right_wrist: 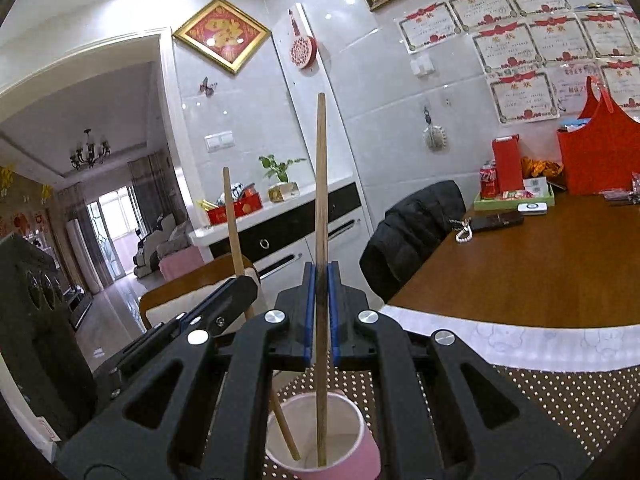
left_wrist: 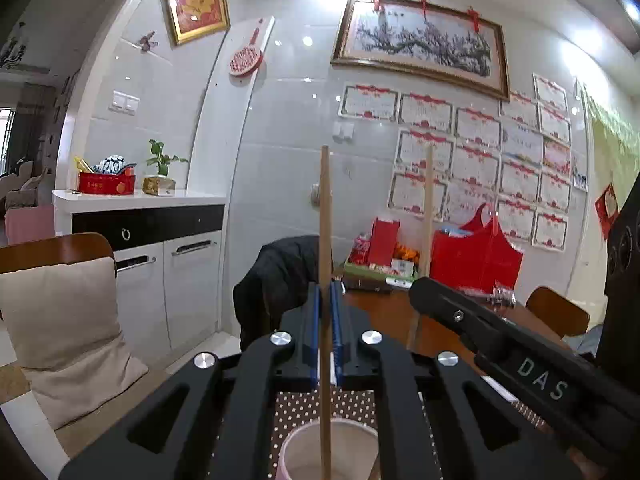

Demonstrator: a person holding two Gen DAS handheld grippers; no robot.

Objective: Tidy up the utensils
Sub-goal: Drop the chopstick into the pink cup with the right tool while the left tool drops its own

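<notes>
A tiled dining room with framed certificates backs a wooden surface (right_wrist: 540,264) carrying a dotted mat (right_wrist: 560,412). Both grippers' fingers are closed, each pinching one upright wooden chopstick: the left gripper (left_wrist: 326,328) on the left chopstick (left_wrist: 325,220), the right gripper (right_wrist: 320,312) on the right chopstick (right_wrist: 320,184). Both lower tips sit inside the pink cup (right_wrist: 360,460) directly below the fingers, so only release appears left. Both grippers point roughly level above the cup.

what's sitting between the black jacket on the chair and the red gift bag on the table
In the right wrist view, between the black jacket and the red gift bag sit a green tray with a cola can and a red envelope.
</notes>
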